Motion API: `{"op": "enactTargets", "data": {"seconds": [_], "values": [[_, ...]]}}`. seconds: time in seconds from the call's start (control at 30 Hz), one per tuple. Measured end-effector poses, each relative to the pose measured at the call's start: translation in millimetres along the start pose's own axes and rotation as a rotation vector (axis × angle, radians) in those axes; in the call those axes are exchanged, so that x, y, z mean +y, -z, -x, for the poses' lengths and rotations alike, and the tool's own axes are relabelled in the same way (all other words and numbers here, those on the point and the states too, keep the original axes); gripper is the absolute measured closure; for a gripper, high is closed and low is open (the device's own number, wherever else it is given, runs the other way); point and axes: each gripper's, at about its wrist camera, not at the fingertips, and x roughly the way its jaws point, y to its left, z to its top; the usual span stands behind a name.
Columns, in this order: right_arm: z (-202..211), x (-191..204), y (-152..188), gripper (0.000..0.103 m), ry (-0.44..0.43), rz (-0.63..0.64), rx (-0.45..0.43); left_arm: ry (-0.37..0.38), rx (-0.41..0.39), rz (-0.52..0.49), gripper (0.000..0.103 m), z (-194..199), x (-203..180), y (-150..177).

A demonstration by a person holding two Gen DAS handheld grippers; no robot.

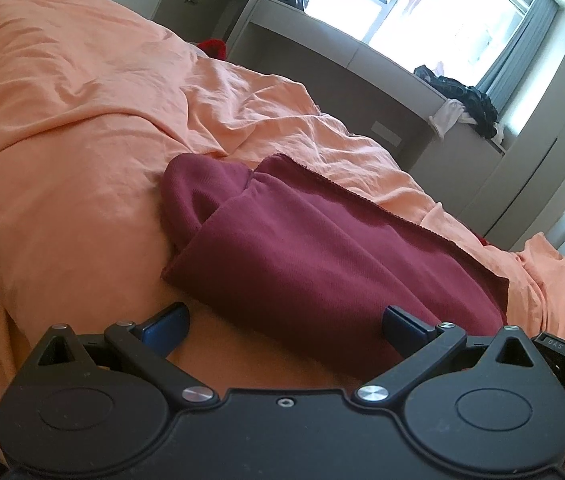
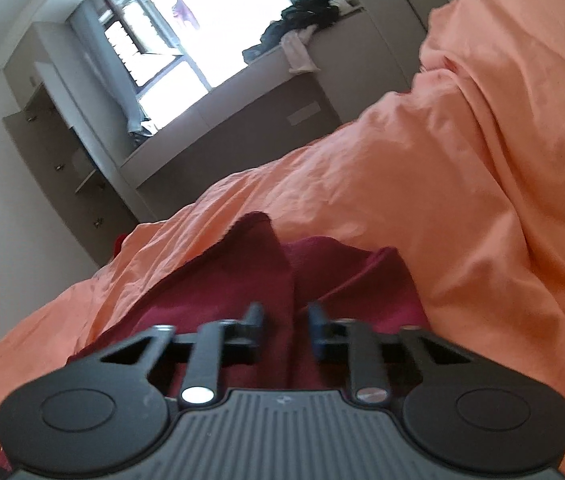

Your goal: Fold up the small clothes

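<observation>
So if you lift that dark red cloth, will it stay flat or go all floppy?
Probably floppy: the dark red cloth already lies in soft folds on the orange bedcover. It looks light, and its knit surface likely won't slip from the right gripper.

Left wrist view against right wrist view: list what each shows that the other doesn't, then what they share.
Only the left wrist view shows the left gripper, jaws wide apart with nothing between them, and the maroon garment lying partly folded with a hemmed edge.

Only the right wrist view shows the right gripper, jaws nearly together around a raised fold of that garment.

Both show the orange bedsheet, the window and the dark clothes pile on the ledge.
</observation>
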Motion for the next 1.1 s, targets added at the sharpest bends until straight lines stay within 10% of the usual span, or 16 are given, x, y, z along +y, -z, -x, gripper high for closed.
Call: {"op": "enactTargets", "data": {"seconds": [0.13, 0.67, 0.83, 1.1], "values": [[4, 5, 4, 0.099, -0.004, 0.005, -0.018, -0.001, 0.006, 0.003, 0.001, -1, 0, -2], [24, 25, 12, 0.095, 0.162, 0.154, -0.054, 0.040, -0.020, 0.089, 0.001, -12, 17, -6], [38, 59, 25, 0.050, 0.214, 0.342, -0.141, 0.042, -0.060, 0.166, 0.001, -14, 22, -3], [38, 128, 71, 0.025, 0.134, 0.573, -0.197, 0.047, -0.083, 0.258, 0.001, -19, 28, -4]]}}
